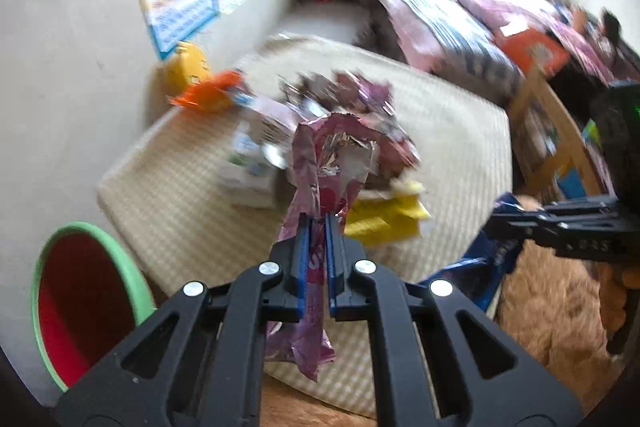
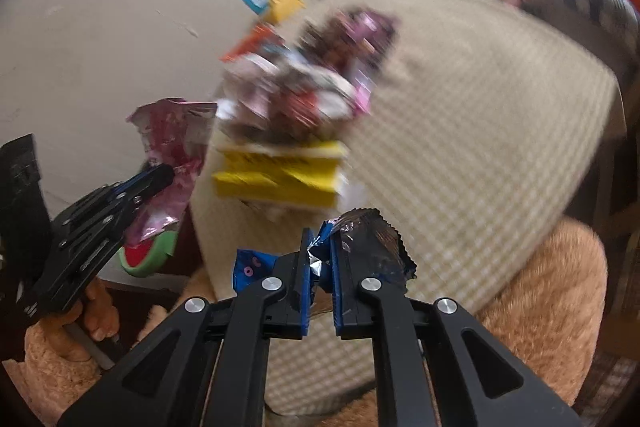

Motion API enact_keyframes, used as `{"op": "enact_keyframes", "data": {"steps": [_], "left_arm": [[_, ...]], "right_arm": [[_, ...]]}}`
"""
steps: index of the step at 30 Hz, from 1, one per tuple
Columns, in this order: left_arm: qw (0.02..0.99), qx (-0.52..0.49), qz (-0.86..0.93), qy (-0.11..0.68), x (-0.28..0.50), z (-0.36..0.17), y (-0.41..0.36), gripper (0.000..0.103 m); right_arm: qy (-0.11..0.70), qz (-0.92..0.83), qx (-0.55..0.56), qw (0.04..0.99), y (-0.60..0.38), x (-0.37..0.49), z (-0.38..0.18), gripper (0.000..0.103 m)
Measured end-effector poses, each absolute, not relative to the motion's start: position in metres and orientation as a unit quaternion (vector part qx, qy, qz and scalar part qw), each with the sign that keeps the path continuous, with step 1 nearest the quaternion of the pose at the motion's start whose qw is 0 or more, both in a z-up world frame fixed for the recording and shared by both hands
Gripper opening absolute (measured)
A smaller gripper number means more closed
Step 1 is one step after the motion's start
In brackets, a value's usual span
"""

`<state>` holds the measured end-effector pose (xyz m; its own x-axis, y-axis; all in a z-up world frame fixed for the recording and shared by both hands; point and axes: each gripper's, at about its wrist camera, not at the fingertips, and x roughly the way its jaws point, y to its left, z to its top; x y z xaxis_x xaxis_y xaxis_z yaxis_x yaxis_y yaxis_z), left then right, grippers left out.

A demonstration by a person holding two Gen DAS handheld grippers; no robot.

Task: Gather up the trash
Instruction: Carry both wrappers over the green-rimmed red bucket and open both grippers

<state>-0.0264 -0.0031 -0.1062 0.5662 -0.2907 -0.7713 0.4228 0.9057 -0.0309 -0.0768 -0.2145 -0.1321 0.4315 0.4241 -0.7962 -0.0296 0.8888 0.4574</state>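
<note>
Trash pile (image 1: 320, 131) on checked mat (image 1: 452, 155); left gripper (image 1: 316, 223) clamped on pink foil wrapper (image 1: 332, 155), right gripper (image 2: 320, 247) clamped on blue wrapper (image 2: 372, 247), w/ watermelon bin (image 1: 88, 299) nearby.

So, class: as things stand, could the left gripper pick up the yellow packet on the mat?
Probably not yet: the left gripper is shut on the pink wrapper. The yellow packet lies uncovered just beyond.

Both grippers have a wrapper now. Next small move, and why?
Probably swing the left gripper over the green-rimmed bin at its lower left and release. It is shut on the pink wrapper, lifted off the mat; the right gripper holds the blue wrapper.
</note>
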Motion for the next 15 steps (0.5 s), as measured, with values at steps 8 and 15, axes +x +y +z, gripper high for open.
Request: {"op": "enact_keyframes", "data": {"steps": [8, 15], "left_arm": [[0.918, 0.016, -0.051, 0.393, -0.007, -0.095, 0.094, 0.007], [0.9, -0.041, 0.089, 0.424, -0.008, -0.121, 0.2, 0.007]], "right_arm": [[0.452, 0.213, 0.14, 0.855, -0.129, -0.03, -0.08, 0.006], [0.43, 0.29, 0.07, 0.852, -0.019, 0.009, -0.083, 0.007]]}}
